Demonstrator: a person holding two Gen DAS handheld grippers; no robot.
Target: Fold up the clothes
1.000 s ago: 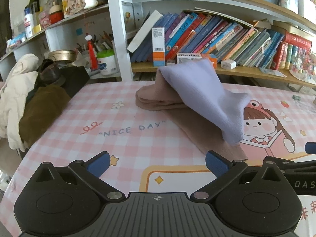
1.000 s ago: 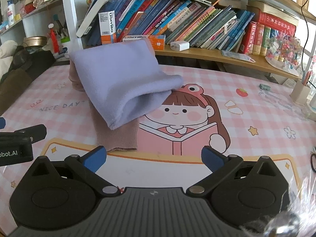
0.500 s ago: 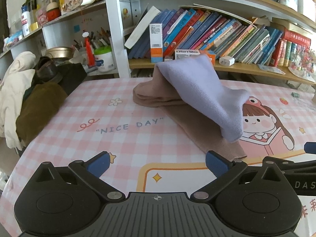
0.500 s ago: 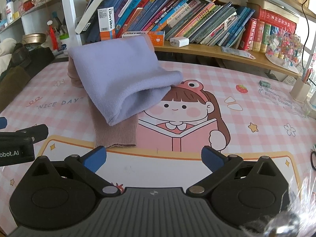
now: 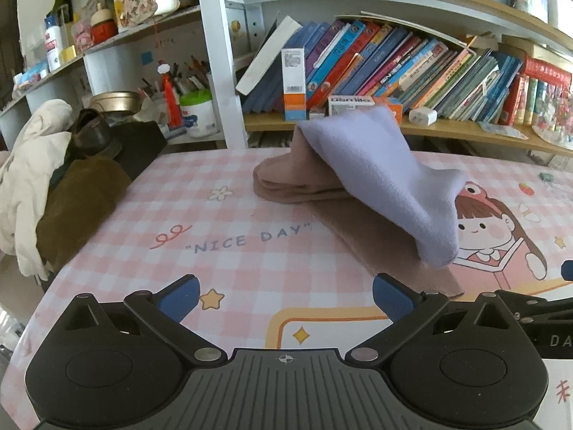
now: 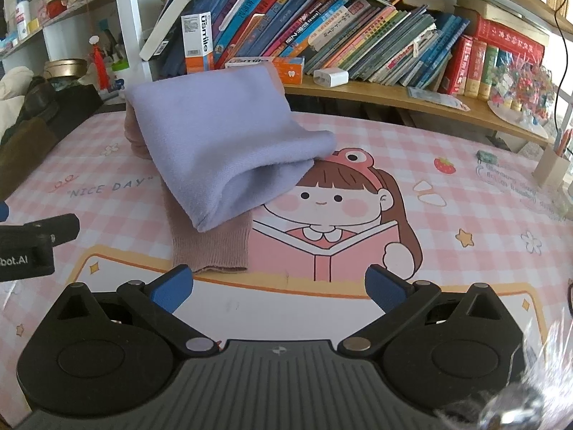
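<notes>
Both claws, left claw (image 5: 284, 292) and right claw (image 6: 279, 285), released near the table (image 6: 465, 165) edge | lilac garment (image 6: 222, 136) slumped over brown knit (image 6: 215, 247) | risk: pinching both layers, dragging the stack askew

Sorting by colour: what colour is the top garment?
Lavender. The top garment lies over a tan-brown one; the right wrist view shows it best.

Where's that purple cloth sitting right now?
In both views the purple cloth lies mid-table, draped over the brown garment, in front of the bookshelf, its near corner beside the cartoon girl printed on the tablecloth.
</notes>
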